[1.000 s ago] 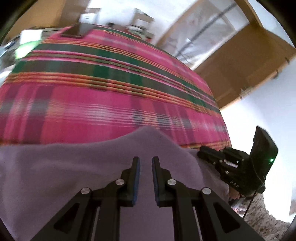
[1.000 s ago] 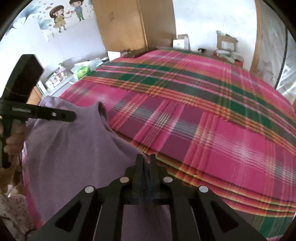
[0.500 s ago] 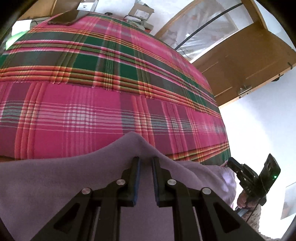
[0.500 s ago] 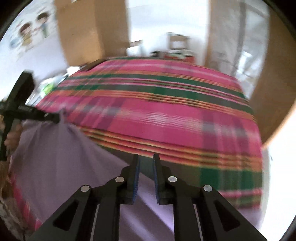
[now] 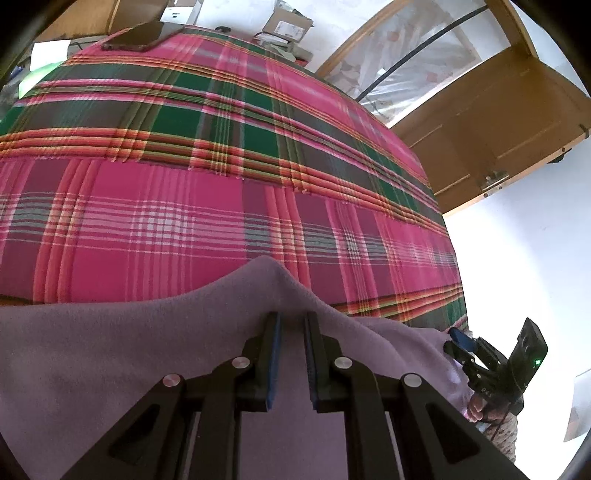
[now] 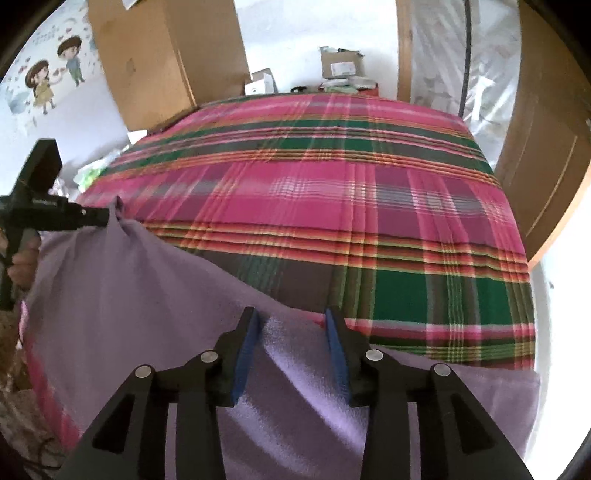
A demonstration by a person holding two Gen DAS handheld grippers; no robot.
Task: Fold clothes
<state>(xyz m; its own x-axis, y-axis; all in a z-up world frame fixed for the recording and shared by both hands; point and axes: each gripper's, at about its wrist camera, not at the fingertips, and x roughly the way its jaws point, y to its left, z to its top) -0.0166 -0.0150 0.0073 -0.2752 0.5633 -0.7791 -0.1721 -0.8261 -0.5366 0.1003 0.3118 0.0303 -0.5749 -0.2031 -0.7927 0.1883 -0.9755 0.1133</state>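
A purple garment lies at the near edge of a bed with a pink and green plaid cover. My left gripper is shut on a fold of it, which rises in a peak between the pads. The right wrist view shows that left gripper pulling a corner of the garment up at the left. My right gripper hovers over the garment's far edge, its jaws opening, with cloth under the gap and the blue pads clear of it. In the left wrist view the right gripper is at the far right.
The plaid cover stretches away bare beyond the garment. A dark flat object lies at the bed's far corner. Cardboard boxes and a wooden cupboard stand behind the bed. A brown door is on the right.
My right gripper has swung right along the garment's edge, let go of the cloth and spread its jaws. The left gripper has kept its hold and stayed in place.
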